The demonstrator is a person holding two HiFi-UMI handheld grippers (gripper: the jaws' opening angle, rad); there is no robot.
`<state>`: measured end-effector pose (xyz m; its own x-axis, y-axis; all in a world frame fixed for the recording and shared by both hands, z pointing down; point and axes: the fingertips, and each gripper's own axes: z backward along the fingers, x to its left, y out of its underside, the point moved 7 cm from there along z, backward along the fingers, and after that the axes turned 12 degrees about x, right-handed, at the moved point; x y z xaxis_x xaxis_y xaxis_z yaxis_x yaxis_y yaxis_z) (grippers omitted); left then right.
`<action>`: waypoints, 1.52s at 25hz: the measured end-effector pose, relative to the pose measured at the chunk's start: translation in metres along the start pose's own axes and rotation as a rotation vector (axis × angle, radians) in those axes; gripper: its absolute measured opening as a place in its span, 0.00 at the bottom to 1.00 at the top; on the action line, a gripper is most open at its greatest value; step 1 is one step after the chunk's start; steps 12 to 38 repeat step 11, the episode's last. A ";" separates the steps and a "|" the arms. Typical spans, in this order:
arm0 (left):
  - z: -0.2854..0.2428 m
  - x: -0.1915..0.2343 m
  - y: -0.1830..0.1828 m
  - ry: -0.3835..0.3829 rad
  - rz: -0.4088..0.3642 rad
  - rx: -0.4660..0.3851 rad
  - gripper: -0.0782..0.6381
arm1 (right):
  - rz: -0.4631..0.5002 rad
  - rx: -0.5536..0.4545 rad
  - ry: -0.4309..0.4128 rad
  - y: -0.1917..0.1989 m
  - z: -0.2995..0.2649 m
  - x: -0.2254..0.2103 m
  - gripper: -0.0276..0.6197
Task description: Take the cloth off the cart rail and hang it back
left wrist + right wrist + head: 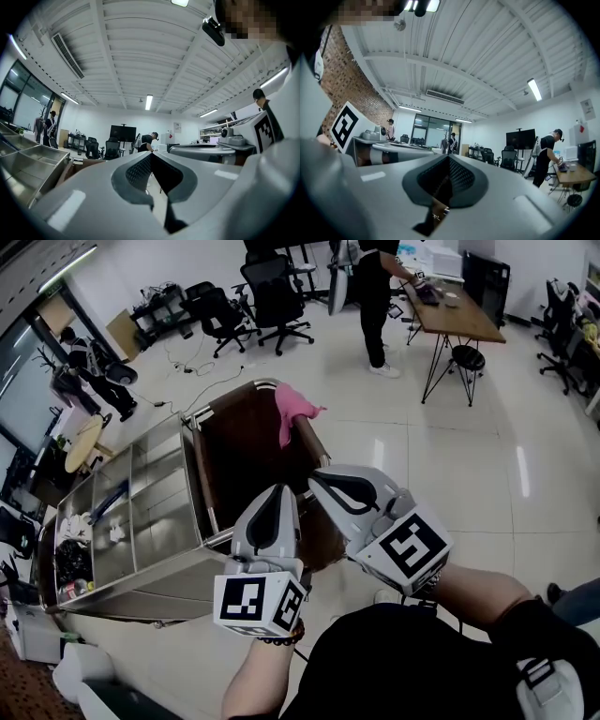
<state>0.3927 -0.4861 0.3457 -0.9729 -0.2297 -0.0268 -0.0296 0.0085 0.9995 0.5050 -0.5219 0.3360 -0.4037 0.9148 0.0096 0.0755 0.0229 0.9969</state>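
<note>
A pink cloth [295,411] hangs over the far right rail of the brown cart [246,457] in the head view. My left gripper [278,493] and right gripper [319,482] are side by side over the cart's near end, well short of the cloth. Both point up and away from me. In the left gripper view the left gripper [151,157] has its jaws pressed together with nothing between them. The right gripper [449,160] in its own view is likewise shut and empty. Neither gripper view shows the cloth.
A stainless steel trolley [141,512] with trays stands against the cart's left side. Office chairs [272,296] are beyond the cart. A person [375,296] stands at a wooden desk [455,313] at the back right, with a stool [466,357] by it. Cables [192,362] lie on the floor.
</note>
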 end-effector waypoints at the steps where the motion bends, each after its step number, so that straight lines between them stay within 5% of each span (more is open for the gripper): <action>1: 0.000 -0.002 -0.001 0.000 -0.001 -0.001 0.11 | -0.009 0.005 0.000 0.000 0.002 0.001 0.04; 4: 0.002 -0.005 -0.002 -0.001 -0.003 -0.003 0.11 | 0.084 -0.048 0.001 -0.002 0.003 -0.003 0.04; 8: 0.003 -0.003 -0.004 -0.002 -0.003 -0.004 0.11 | -0.008 0.005 0.000 -0.004 0.003 0.003 0.04; 38: 0.003 0.001 -0.003 -0.002 -0.003 -0.005 0.11 | 0.031 -0.016 0.001 -0.003 -0.001 0.002 0.04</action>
